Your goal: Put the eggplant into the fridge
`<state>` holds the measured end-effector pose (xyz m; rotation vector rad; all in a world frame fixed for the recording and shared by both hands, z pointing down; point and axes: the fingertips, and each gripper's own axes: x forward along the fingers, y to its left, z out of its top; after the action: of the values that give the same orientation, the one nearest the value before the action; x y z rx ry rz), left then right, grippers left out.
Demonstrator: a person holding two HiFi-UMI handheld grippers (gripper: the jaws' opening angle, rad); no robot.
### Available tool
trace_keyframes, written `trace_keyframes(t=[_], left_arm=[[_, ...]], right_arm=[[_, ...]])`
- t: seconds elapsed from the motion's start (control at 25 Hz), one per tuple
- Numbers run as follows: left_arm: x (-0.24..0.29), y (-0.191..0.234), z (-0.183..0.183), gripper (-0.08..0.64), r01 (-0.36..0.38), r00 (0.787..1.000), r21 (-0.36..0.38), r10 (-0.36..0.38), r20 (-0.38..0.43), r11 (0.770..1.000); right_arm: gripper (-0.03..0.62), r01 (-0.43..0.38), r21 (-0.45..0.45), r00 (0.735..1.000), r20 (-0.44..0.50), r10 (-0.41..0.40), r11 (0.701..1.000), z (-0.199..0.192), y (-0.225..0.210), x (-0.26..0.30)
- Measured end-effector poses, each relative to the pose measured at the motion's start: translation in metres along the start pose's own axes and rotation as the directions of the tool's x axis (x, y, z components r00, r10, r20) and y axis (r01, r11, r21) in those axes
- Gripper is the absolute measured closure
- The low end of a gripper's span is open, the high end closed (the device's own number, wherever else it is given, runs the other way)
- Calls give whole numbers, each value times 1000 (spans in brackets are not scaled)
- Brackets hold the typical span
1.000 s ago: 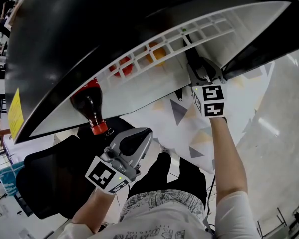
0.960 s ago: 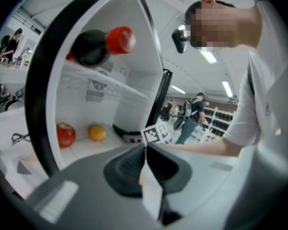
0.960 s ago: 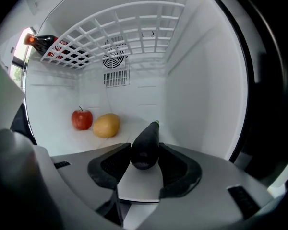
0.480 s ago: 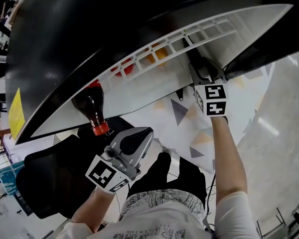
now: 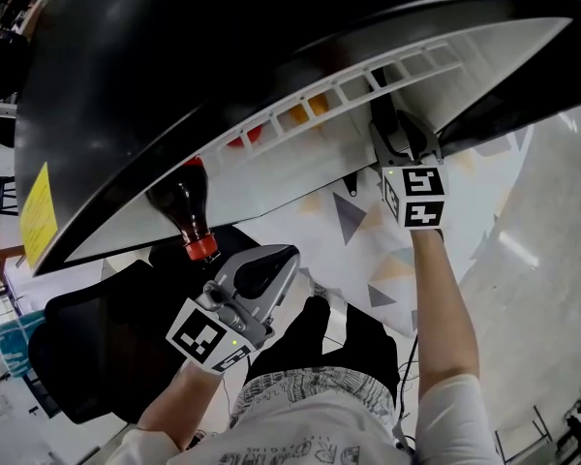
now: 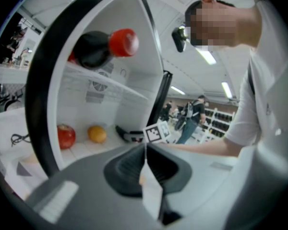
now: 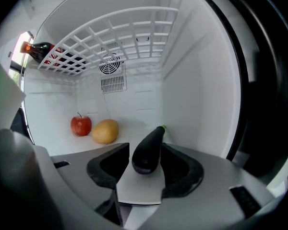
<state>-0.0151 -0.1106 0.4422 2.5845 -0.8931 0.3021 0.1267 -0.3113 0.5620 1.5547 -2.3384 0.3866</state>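
Observation:
The dark purple eggplant lies on the white fridge floor, its green stem pointing at the back wall. My right gripper reaches into the fridge with the eggplant between its jaws, which are opening; a gap shows at the left pad. In the head view the right gripper goes in under the wire shelf. My left gripper hangs outside, below the fridge opening, jaws shut with nothing between them; in its own view the left gripper faces the open fridge.
A red apple and a yellow-orange fruit sit at the back left of the fridge floor. A dark bottle with a red cap lies on the white wire shelf above. The black fridge door frame stands at the left.
The head view has shifted slightly. Both grippers stay about where they were.

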Motion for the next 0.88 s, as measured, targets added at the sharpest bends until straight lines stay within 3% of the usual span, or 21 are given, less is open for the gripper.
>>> trace_keyframes(t=[0.48,0.88], left_arm=[[1,-6,6,545,11,1000,10,-11,18,1000],[-1,-12,13,545,22,999,21,-23,44,1000]], right_arm=[[403,15,-10,1000,21,-15,1000,12,-2,-17],[450,8,-45,997,74,-5,999,36,11,-50]])
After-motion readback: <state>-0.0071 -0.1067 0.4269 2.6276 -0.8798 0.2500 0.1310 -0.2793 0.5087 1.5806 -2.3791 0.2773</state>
